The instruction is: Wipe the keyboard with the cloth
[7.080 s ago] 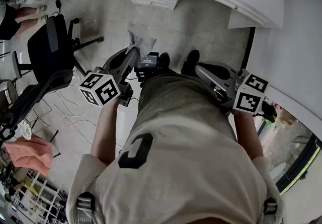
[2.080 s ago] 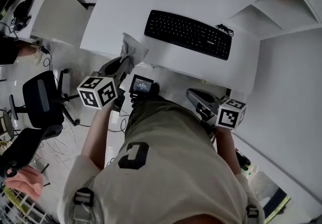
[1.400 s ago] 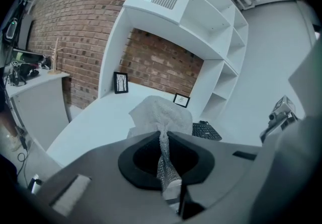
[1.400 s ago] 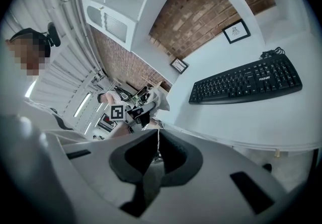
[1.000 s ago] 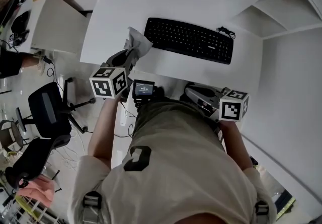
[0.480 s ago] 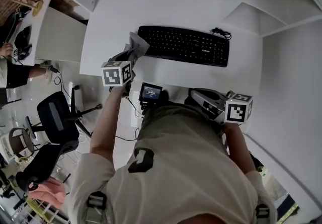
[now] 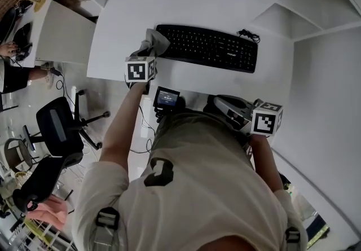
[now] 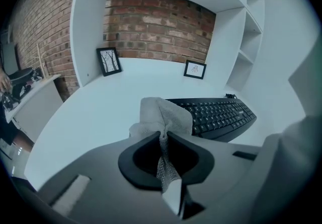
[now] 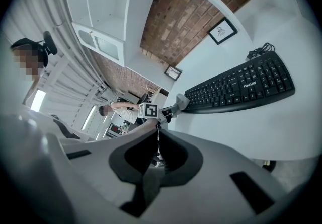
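**Reaching forward to start wiping**

My left arm has stretched out more than it was half a second ago. The left tongs (image 7: 148, 51) now hang over the tabletop (image 7: 186, 7). They are squeezed tight on the cloth (image 8: 162, 113). A puff of cloth sticks out in front so it can rub the keys. It sits right at the left end of the keyboard (image 7: 210, 48), but I cannot tell if it touches. The right tongs (image 9: 157, 135) are closed with nothing in them. They wait low by my side, out of the way.
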Motion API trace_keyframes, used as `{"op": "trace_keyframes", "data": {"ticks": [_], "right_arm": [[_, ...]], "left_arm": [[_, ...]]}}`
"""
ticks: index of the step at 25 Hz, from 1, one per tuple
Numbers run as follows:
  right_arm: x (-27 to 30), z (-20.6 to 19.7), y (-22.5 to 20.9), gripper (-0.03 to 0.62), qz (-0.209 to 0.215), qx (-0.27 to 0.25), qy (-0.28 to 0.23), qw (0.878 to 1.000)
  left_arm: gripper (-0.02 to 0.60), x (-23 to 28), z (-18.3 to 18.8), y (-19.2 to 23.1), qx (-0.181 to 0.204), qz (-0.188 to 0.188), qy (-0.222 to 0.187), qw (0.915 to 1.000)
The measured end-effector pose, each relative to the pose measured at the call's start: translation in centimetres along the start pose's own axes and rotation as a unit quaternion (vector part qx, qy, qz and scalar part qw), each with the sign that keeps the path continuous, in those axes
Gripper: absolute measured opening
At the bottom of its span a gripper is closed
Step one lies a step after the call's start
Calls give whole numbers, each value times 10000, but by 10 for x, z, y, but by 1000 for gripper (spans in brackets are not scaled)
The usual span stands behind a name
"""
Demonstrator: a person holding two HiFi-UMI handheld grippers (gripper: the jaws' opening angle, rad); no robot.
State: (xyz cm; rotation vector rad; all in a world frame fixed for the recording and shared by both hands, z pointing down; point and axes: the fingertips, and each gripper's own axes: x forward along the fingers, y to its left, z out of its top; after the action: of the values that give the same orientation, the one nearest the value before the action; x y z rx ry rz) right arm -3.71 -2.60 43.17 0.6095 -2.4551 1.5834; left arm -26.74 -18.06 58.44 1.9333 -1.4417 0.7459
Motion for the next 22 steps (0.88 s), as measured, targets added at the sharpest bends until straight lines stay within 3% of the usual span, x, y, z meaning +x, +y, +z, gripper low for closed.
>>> {"op": "trace_keyframes", "data": {"ticks": [6, 16, 22], "right_arm": [[5, -4, 2, 6, -280, 89, -152, 9995], [10, -35, 14, 6, -607, 183, 10, 9980], [-4, -35, 3, 6, -576, 256, -242, 9977]], "left_arm": [[23, 10, 1, -10, -58, -258, -146, 9995], [23, 16, -2, -10, -192, -614, -247, 9976], [23, 19, -4, -15, -430, -542, -169, 9975]]}}
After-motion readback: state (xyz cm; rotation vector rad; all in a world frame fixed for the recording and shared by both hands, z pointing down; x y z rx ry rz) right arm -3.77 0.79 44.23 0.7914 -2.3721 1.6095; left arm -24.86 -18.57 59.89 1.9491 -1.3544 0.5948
